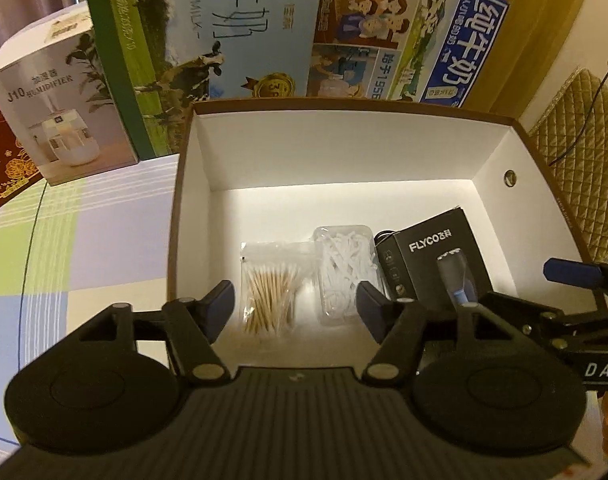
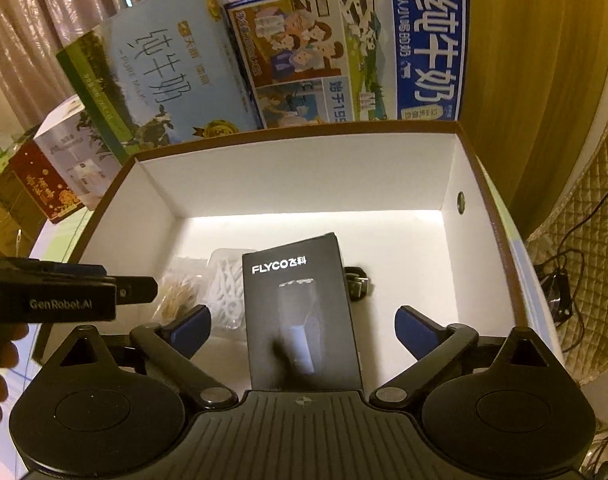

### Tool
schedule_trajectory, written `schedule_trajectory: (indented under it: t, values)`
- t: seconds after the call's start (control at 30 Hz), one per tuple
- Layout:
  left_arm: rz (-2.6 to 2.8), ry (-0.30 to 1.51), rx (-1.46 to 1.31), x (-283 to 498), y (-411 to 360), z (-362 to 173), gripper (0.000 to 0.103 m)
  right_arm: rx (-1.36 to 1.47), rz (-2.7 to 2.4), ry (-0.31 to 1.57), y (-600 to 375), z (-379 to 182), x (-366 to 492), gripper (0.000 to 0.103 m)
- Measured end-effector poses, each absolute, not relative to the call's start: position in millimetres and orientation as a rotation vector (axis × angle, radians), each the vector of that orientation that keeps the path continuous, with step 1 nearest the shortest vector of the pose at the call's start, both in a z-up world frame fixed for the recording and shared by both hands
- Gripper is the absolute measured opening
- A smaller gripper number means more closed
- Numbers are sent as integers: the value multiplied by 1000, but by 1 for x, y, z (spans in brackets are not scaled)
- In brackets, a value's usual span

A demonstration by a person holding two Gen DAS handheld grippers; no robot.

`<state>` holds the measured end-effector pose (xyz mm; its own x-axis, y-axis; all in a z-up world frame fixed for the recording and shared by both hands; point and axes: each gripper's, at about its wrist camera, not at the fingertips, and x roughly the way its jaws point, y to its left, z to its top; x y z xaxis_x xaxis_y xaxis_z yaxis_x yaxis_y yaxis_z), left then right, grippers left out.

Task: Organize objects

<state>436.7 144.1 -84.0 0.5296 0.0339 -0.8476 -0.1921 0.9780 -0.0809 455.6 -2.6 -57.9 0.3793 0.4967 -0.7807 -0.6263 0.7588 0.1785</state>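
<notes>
A brown-rimmed storage box (image 1: 343, 105) (image 2: 304, 128) with white inside walls stands open on the table. On its floor lie a bag of cotton swabs (image 1: 270, 292) (image 2: 176, 292), a clear case of white floss picks (image 1: 343, 272) (image 2: 228, 280) and a black FLYCO box (image 1: 431, 264) (image 2: 300, 312). My left gripper (image 1: 296, 308) hangs open over the swabs and floss picks, touching neither. My right gripper (image 2: 304, 322) is open wide, with the FLYCO box lying between its fingers and untouched. A small black item with a cable (image 2: 357, 280) lies behind that box.
Two tall milk cartons (image 1: 244, 28) (image 2: 355, 52) stand right behind the storage box. A humidifier box (image 1: 60, 108) and a red box (image 1: 4, 160) sit at left on the checked tablecloth (image 1: 84, 240). A quilted chair cover (image 1: 575, 152) and cables (image 2: 559, 280) are at right.
</notes>
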Motion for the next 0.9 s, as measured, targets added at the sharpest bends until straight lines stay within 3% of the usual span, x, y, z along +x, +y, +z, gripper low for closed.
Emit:
schedule_trajectory:
  t: [0.9]
  values:
    - [129, 911, -215, 323, 109, -14, 73, -88, 727, 831, -78, 4, 372, 101]
